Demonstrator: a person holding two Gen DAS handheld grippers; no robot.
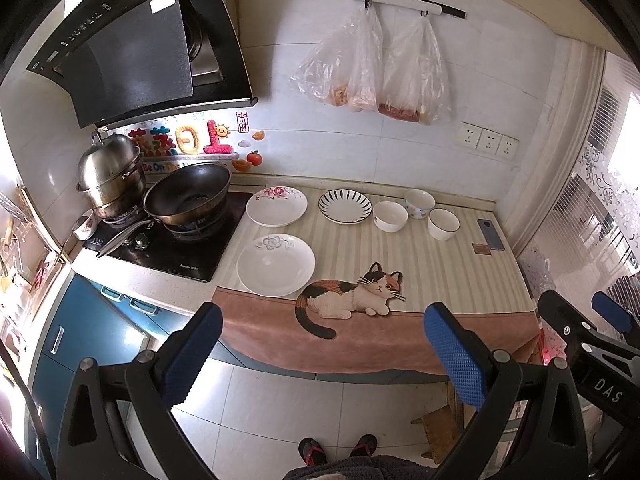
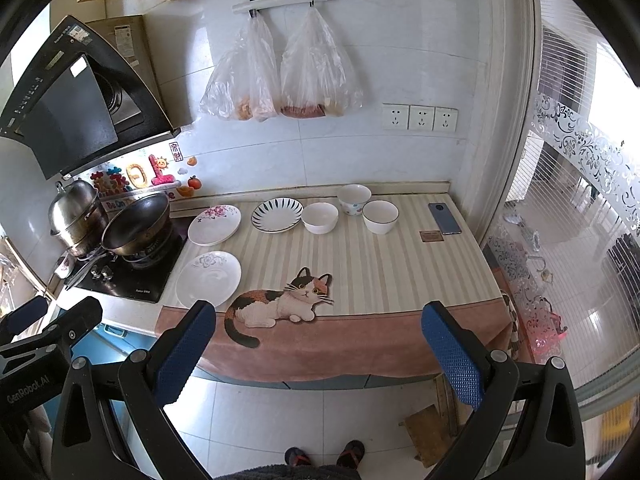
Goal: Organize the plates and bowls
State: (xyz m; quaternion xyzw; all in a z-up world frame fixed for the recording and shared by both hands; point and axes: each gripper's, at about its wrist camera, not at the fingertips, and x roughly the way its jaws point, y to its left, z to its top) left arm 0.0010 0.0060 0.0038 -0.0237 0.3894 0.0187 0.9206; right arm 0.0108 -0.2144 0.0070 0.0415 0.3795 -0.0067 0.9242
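With the left gripper (image 1: pixel 320 354) and right gripper (image 2: pixel 318 350) both spread wide and empty, short of the tabletop (image 2: pixel 400 272), the glossy white ceramic plates (image 2: pixel 209 278) and bowls (image 2: pixel 320 217) ahead could slip from an edge pinch and chip.

Bright daylight — window glare, fisheye-warped edges

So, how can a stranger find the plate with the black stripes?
Start at the stove and follow the back row of dishes to the right. The striped plate is second there, between the pink-flower plate and a plain white bowl. Only it has black lines radiating round its rim.
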